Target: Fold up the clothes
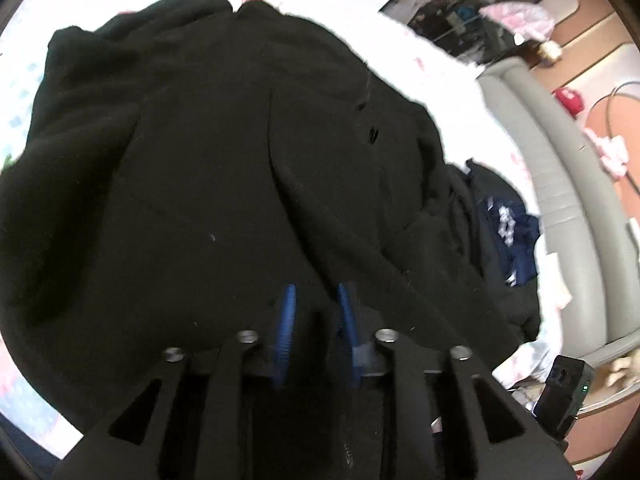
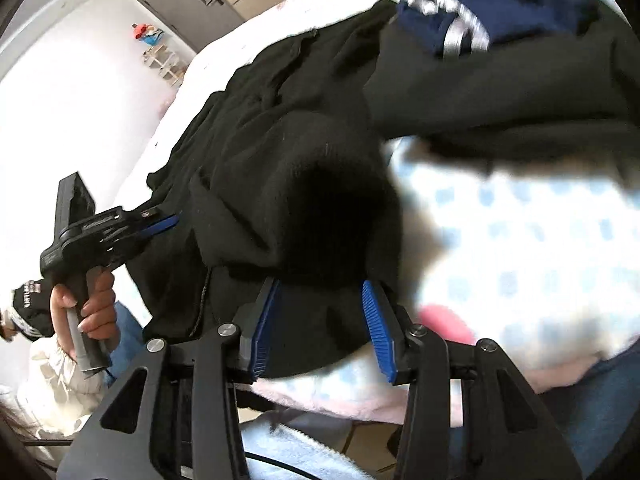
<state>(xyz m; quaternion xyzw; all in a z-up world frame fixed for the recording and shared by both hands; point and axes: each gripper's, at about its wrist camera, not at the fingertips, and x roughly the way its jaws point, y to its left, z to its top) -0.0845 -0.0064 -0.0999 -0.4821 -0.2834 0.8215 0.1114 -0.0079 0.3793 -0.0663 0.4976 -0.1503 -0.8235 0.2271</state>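
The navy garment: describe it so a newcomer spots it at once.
Start at the bed, covered mostly by a big black garment. At that garment's edge nearest the grey padded bed frame lies the navy garment, the only cloth with white lettering.

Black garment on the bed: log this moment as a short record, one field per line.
garment: black garment, rumpled, spread on the bed
surface: bedding, white with pale blue squares
left gripper: fingers nearly together, pinching a fold of the black cloth
right gripper: jaws apart around a black edge, not clamped
nearby: navy garment with white print, beside the black one
fold state: not yet folded
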